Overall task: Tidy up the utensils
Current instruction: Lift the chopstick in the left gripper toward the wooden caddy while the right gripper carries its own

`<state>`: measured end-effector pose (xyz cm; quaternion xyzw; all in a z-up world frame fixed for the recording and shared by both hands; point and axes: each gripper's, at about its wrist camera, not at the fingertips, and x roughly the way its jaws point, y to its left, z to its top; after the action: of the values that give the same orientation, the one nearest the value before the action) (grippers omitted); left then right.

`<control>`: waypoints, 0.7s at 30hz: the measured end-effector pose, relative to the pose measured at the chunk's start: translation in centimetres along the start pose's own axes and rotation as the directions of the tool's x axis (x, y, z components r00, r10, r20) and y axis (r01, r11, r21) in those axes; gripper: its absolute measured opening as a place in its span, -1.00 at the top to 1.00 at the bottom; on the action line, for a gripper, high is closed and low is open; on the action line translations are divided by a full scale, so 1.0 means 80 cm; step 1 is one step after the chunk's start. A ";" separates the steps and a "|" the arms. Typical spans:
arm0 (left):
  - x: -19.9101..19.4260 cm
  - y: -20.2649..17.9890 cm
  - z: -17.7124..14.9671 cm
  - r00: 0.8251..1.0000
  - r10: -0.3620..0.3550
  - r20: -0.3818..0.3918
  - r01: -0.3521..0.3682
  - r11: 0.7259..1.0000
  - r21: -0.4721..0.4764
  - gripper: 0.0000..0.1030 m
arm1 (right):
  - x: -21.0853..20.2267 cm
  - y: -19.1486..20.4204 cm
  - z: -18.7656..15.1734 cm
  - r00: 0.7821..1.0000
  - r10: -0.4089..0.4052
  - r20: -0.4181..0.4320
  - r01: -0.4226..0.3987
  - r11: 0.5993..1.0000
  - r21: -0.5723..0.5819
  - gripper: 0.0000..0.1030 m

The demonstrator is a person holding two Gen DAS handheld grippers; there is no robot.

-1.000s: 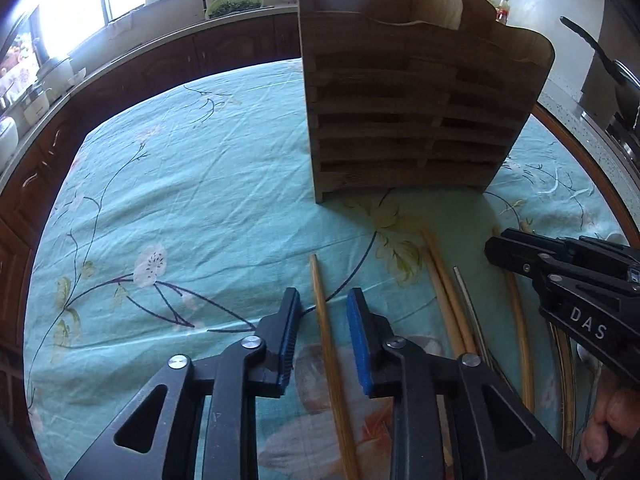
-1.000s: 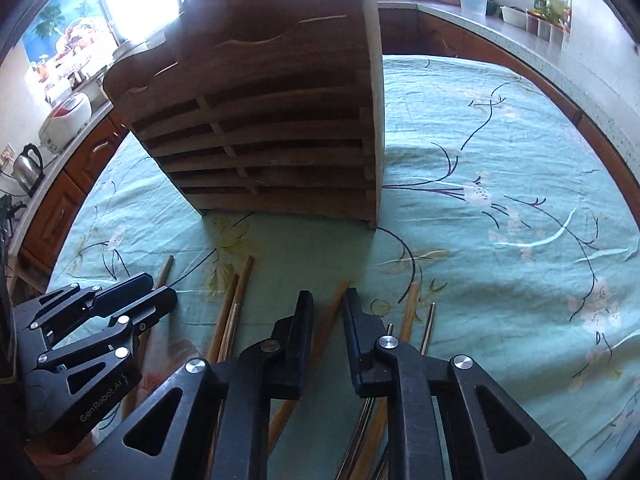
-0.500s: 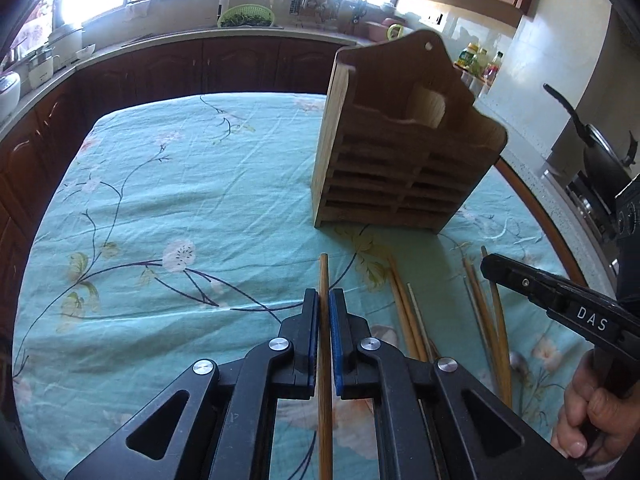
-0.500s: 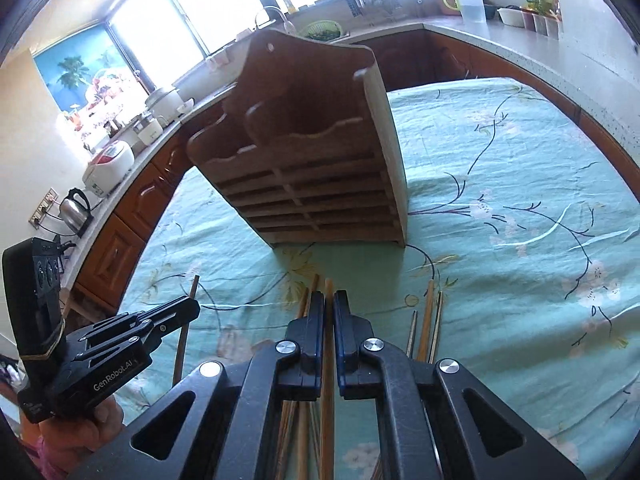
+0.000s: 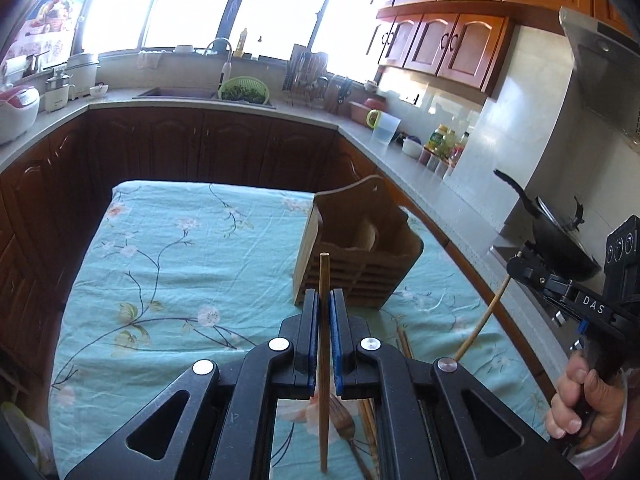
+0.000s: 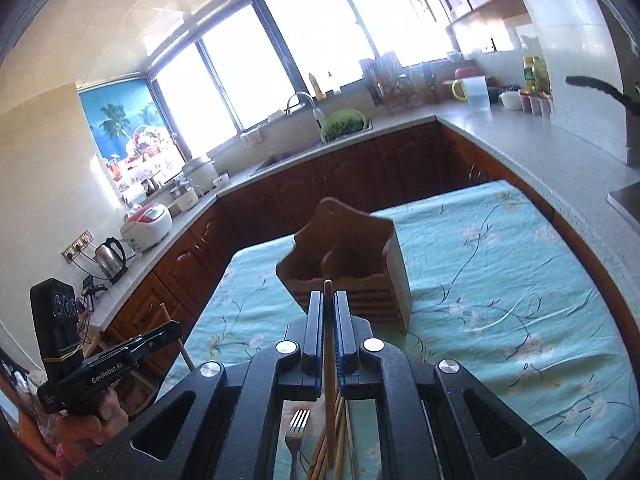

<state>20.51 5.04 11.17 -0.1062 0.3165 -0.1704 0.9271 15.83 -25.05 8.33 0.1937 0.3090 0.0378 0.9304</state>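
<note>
One chopstick (image 5: 323,344) is clamped in the left gripper (image 5: 324,312), another chopstick (image 6: 329,344) in the right gripper (image 6: 329,312); nothing is seen in the far wooden holder (image 5: 356,264), while a fork (image 6: 297,428) and more sticks lie near.

Rack (image 5: 360,252) on table (image 5: 168,256), toward its right side. L gripper (image 5: 324,312) above near edge w/ chopstick (image 5: 323,360) between pads, upright. R gripper (image 6: 328,312) right of it, likewise w/ chopstick (image 6: 329,360). Fork (image 6: 296,428) & loose sticks (image 6: 340,448) on table below both, before rack. Counter (image 5: 224,104) behind table & along right; sink (image 5: 176,92) at back.
</note>
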 end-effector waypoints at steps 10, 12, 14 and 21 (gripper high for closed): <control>-0.025 -0.001 0.000 0.997 0.011 0.082 -0.009 1.000 -0.023 0.92 | -0.025 -0.018 0.030 0.996 -0.028 0.087 0.025 0.999 0.029 0.91; -0.023 -0.002 0.000 0.996 0.009 0.094 -0.007 1.000 -0.029 0.92 | -0.026 -0.022 0.034 0.995 -0.032 0.098 0.029 0.999 0.034 0.91; -0.019 -0.004 0.005 0.994 0.004 0.107 -0.001 0.999 -0.033 0.92 | -0.026 -0.025 0.040 0.993 -0.036 0.111 0.032 0.999 0.039 0.91; -0.014 -0.011 0.034 0.983 -0.016 0.181 0.021 0.999 -0.029 0.92 | -0.035 -0.025 0.076 0.980 -0.038 0.195 0.029 0.998 0.047 0.91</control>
<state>21.14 4.92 14.17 -0.1382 0.2327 -0.1638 0.9486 17.05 -29.49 13.60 0.2118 0.2197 -0.0039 0.9523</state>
